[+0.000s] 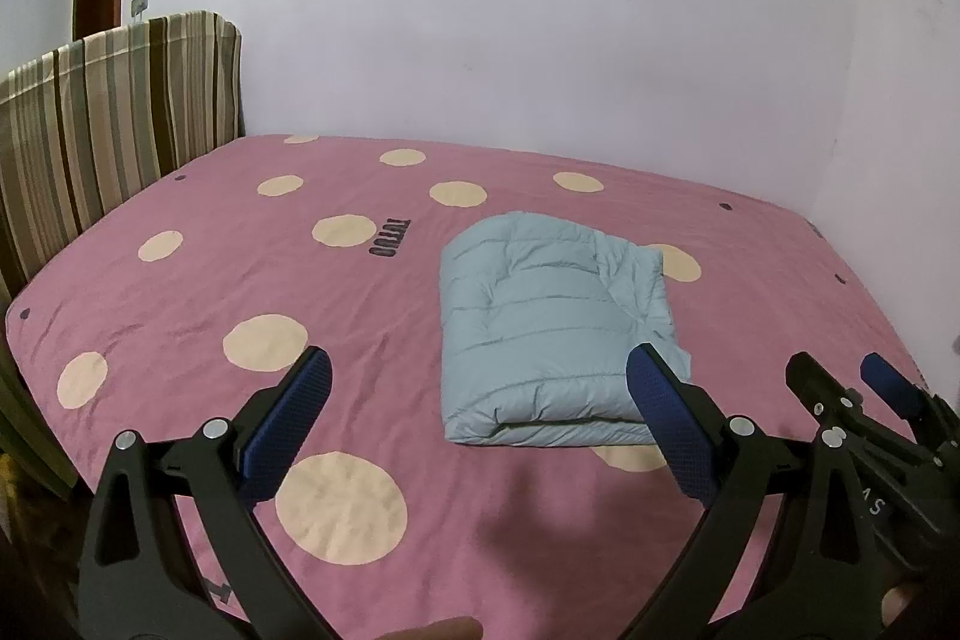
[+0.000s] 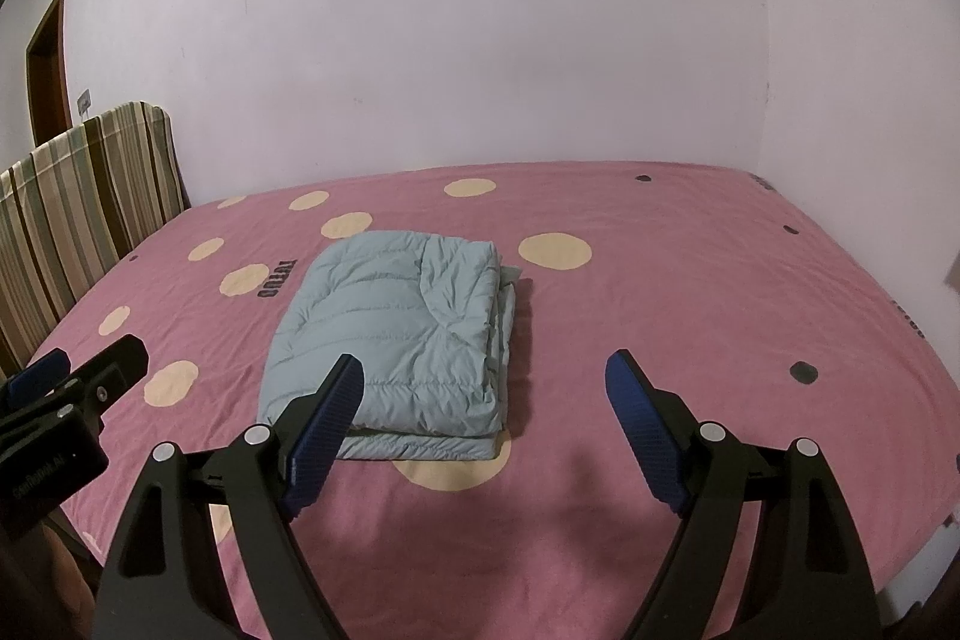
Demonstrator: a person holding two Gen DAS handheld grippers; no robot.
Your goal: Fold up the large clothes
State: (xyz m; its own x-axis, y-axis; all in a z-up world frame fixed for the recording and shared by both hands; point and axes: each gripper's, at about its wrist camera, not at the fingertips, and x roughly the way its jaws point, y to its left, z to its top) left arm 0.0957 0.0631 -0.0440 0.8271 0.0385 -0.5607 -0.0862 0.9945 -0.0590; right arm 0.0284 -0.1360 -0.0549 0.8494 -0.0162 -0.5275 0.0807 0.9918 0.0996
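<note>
**Puffy bundle could spring open**

Both grippers hang spread and empty: left gripper (image 1: 480,394), right gripper (image 2: 486,388), just short of the folded pale-blue down jacket (image 2: 396,328). It lies mid-bed on the pink spotted sheet (image 2: 690,310), long axis running away toward the wall, layered open edges nearest. Risk, I'd say: trapped air pushing the folds apart.

Both fisheye views look forward and slightly down from above the near edge of the bed (image 1: 180,292), toward the white wall (image 1: 480,10). The left wrist view sits further left, with the folded puffer jacket (image 1: 552,334) right of centre and the right tongs (image 1: 840,400) at its right edge. The right wrist view puts that jacket (image 2: 396,328) left of centre, the left tongs (image 2: 78,376) at its left edge. Both share the bed, jacket and striped headboard (image 2: 90,196).
</note>
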